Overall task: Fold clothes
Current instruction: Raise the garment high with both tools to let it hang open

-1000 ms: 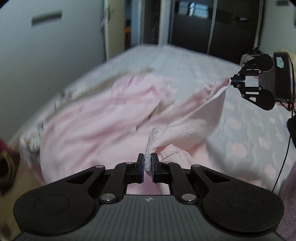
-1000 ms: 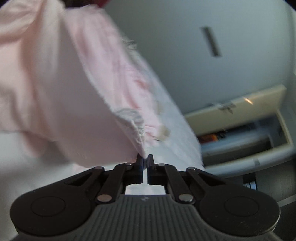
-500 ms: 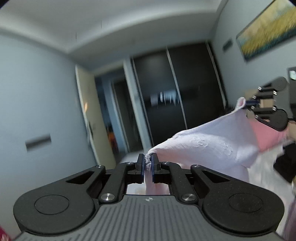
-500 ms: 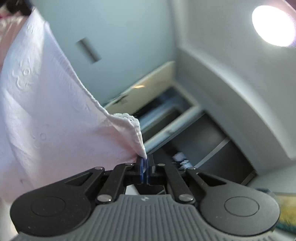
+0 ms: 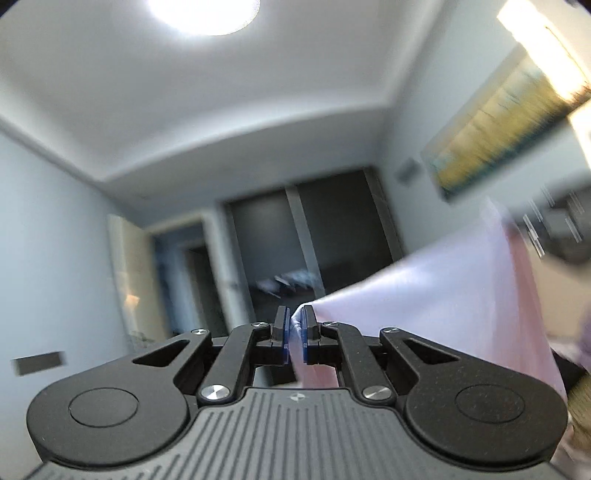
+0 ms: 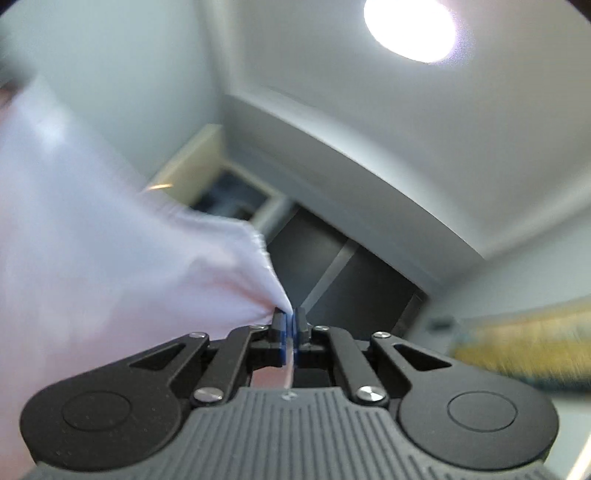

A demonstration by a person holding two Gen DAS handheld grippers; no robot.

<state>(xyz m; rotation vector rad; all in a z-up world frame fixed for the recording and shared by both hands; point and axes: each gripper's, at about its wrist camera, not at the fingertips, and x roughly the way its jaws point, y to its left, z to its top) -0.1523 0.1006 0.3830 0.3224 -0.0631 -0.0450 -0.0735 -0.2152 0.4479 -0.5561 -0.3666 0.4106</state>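
Pink cloth, the garment (image 5: 436, 295), now hangs high off the bed, stretched between the left gripper (image 5: 294, 334) and right gripper (image 6: 290, 325), each clenched on a corner, ready for folding.

A home bedroom: a dark sliding-door wardrobe (image 5: 314, 236) fills the far wall, a cream door (image 5: 127, 280) stands open to its left, a landscape painting (image 5: 498, 122) hangs to its right, a round ceiling lamp (image 6: 410, 29) glows above.
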